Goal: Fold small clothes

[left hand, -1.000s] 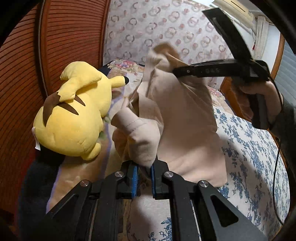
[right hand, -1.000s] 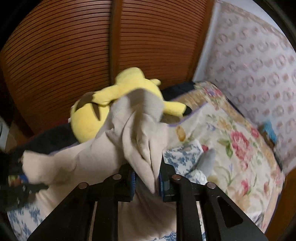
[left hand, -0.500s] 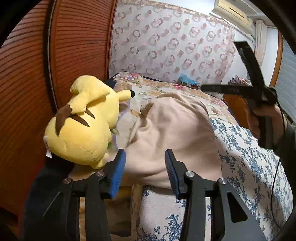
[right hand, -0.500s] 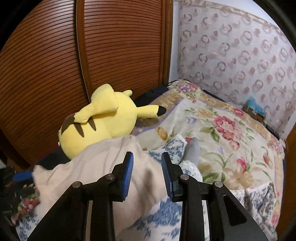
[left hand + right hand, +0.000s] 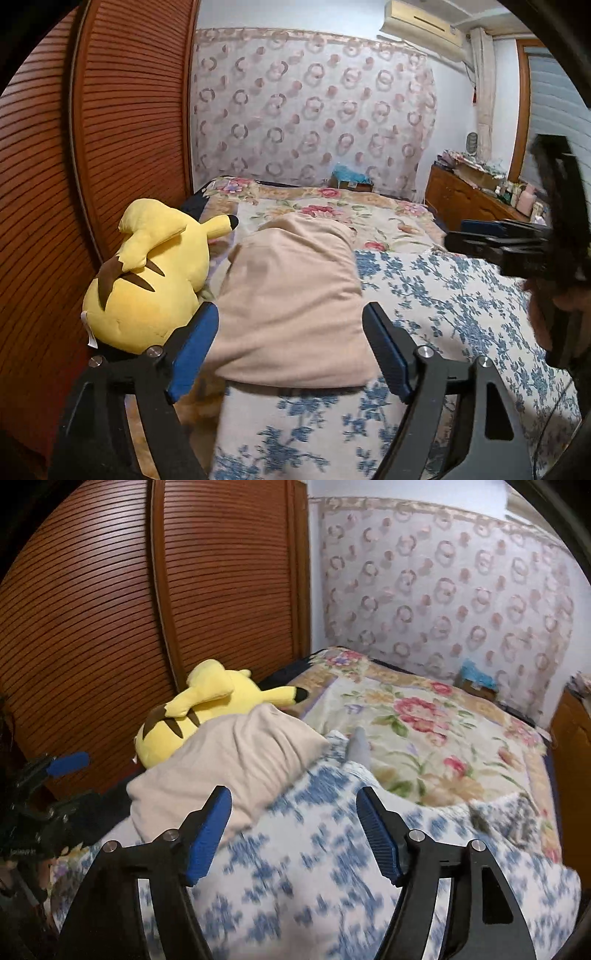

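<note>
A folded beige garment lies on the bed's blue-flowered cover, its left edge against a yellow plush toy. My left gripper is open and empty, just short of the garment's near edge. My right gripper is open and empty, above the blue-flowered cover, to the right of the garment. The right gripper shows at the right of the left wrist view. The left gripper shows at the left edge of the right wrist view.
A yellow plush toy lies between the garment and the brown slatted wardrobe door. A flowered quilt covers the far bed. A grey cloth bit pokes out there. A wooden dresser with clutter stands at the right.
Both grippers held the beige garment up a second ago, then let go and opened. The garment now lies folded on the bed. Both grippers have pulled back and opened wider.
</note>
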`<state>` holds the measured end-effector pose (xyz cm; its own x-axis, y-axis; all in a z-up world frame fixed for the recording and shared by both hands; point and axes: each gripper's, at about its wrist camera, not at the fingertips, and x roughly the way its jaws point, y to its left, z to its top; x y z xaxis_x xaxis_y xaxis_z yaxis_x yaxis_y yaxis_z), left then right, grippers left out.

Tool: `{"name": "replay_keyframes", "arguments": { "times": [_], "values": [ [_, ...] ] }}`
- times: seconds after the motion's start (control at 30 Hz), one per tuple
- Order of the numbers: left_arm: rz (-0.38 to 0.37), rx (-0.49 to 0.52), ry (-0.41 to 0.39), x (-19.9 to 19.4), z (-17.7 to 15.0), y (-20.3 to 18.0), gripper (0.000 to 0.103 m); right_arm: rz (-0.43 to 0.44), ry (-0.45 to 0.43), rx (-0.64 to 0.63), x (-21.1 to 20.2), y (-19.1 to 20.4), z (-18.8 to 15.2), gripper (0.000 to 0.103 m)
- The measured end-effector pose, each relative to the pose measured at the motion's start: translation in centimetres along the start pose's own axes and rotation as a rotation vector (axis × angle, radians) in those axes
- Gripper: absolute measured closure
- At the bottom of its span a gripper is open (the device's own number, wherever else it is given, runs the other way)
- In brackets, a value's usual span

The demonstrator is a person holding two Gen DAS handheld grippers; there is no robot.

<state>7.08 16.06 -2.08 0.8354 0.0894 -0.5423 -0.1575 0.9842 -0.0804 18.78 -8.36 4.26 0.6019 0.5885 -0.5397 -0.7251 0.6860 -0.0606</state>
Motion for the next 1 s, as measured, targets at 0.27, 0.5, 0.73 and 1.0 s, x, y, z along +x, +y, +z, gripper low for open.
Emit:
{"name": "replay_keyframes", "arguments": {
  "times": [0.27, 0.5, 0.73, 1.0],
  "values": [
    [-0.052, 0.070, -0.022, -1.9, -0.2, -4.9, 0.022, -0.141, -0.041, 0.051, -7.1, -1.0, -4.0, 0.031],
    [-0.105, 0.104, -0.042, -3.7, 0.1, -9.5, 0.022, -0.203, -0.092, 0.117, -13.4, -0.4, -7.0, 0.031],
    [-0.143, 0.148, -0.077, -5.7, 1.3, -13.6, 0.022, -0.228, -0.167, 0.185, -19.3, 0.4, -9.5, 0.027],
    [-0.139, 0.157, -0.124, -8.0, 2.8, -16.5, 0.022, -0.317, -0.223, 0.206, -22.7, 1.4, -11.1, 0.017]
  ]
}}
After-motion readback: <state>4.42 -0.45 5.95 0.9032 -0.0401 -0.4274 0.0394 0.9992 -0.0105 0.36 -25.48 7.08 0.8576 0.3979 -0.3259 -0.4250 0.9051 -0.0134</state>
